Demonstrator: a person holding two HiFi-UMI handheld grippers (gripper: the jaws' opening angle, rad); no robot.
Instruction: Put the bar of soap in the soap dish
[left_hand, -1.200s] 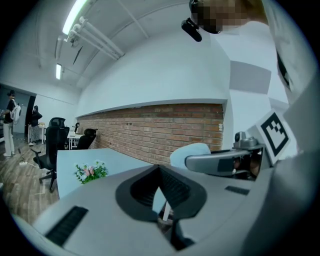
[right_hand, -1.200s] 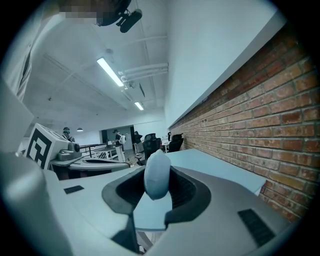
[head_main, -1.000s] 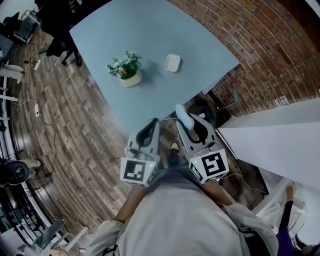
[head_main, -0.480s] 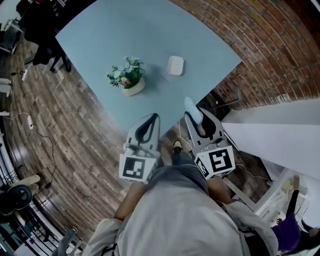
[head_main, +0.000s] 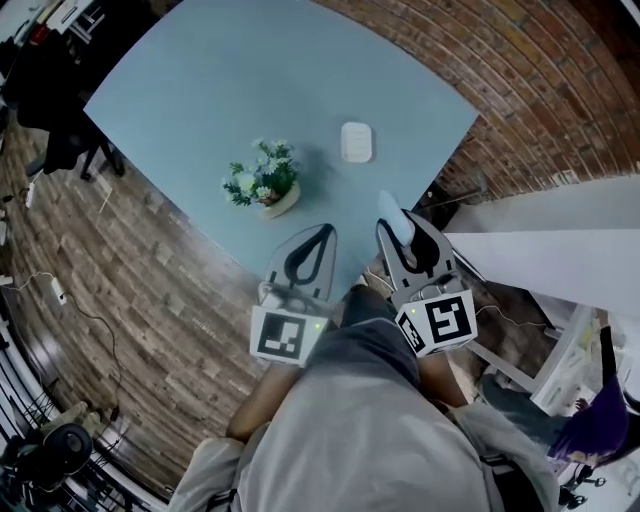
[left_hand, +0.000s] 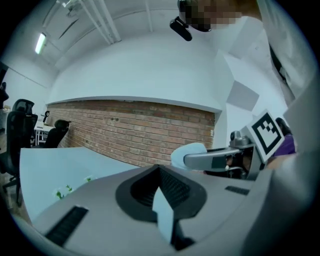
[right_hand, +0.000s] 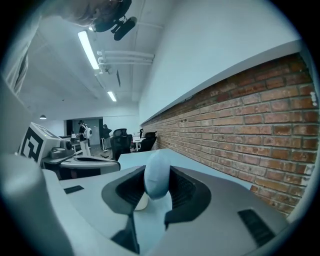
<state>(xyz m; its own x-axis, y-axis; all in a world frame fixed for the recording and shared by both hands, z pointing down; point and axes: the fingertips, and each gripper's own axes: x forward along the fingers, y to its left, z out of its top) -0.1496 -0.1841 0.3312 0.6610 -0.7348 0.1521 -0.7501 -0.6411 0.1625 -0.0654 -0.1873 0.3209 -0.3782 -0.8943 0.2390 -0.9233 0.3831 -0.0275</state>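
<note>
The white soap dish (head_main: 356, 141) lies on the light blue table (head_main: 200, 90), right of its middle. My right gripper (head_main: 396, 226) is shut on the pale blue bar of soap (head_main: 392, 220), which sticks out past its tips at the table's near edge, a short way short of the dish. The soap (right_hand: 157, 179) stands upright between the jaws in the right gripper view, and the soap (left_hand: 189, 152) also shows from the side in the left gripper view. My left gripper (head_main: 321, 232) is beside it, shut with nothing held, its tips over the table's near edge.
A small pot of white flowers (head_main: 266, 185) stands on the table left of the dish, just beyond the left gripper. A brick wall (head_main: 540, 90) runs along the table's right side. A white panel (head_main: 560, 270) lies at the right, with wood flooring (head_main: 130, 290) at the left.
Both grippers have moved forward toward the table, the right one still carrying the soap. The dish and the flower pot now lie closer to the tips.
</note>
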